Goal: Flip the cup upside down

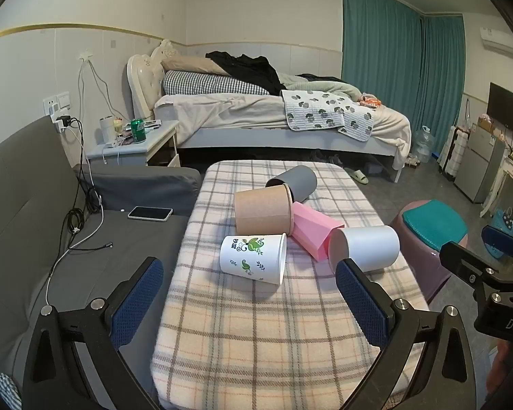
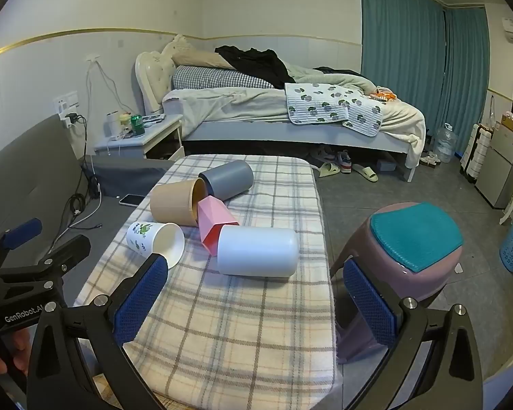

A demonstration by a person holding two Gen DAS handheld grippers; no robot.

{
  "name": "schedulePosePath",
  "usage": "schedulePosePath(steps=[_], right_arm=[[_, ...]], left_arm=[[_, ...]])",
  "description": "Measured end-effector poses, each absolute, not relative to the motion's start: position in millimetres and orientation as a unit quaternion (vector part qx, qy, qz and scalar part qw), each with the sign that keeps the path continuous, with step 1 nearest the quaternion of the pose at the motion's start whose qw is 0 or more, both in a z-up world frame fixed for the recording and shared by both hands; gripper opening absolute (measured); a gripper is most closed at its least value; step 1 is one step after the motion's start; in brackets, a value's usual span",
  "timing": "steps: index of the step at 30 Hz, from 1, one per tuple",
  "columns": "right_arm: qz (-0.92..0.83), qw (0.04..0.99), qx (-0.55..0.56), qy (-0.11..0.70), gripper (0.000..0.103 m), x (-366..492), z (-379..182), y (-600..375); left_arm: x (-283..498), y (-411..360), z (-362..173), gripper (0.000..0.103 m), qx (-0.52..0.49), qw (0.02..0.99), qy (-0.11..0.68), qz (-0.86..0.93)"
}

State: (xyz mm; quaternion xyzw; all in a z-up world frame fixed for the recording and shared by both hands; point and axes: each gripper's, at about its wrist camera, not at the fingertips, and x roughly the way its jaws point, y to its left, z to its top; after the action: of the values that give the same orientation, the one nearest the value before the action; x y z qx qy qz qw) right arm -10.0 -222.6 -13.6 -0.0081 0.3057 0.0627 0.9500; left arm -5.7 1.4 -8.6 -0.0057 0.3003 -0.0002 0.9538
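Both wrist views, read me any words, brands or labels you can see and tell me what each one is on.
"GenRobot.AI", last letters cut off: on the left gripper's black body.
"DAS", cut off at the frame edge: on the right gripper's black body.
Floral paper cup: small dark marks, unreadable.
Green can: label too small.

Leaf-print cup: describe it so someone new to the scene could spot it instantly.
On the plaid-covered table lies a cluster of five tipped-over cups. The leaf-print cup lies on its side at the cluster's near left, in front of the tan cup. It alone is white with green leaf drawings; the others are plain.
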Motion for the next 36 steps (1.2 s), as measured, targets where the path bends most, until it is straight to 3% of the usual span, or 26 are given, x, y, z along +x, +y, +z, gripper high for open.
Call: schedulePosePath(steps=[12,23,36], right_arm=[[0.075,0.948,-0.034,0.309,0.103,-14.9,-0.1,-208.2],[0.143,0.923,-0.052,0.353,0.103,64.7,2.4,-194.1],[0.203,0.84,-0.115,0.489,0.103,190.2,-77.8,-144.0]], left_arm=[[-3.6,13.7,-23.9,0.103,-0.001,0.953,0.302,0.012],[59.1,50.8,-37.2,0.103,-0.005,0.929,0.368,0.043],[108.5,67.2,-84.2,0.103,-0.026,0.905,0.421,0.057]])
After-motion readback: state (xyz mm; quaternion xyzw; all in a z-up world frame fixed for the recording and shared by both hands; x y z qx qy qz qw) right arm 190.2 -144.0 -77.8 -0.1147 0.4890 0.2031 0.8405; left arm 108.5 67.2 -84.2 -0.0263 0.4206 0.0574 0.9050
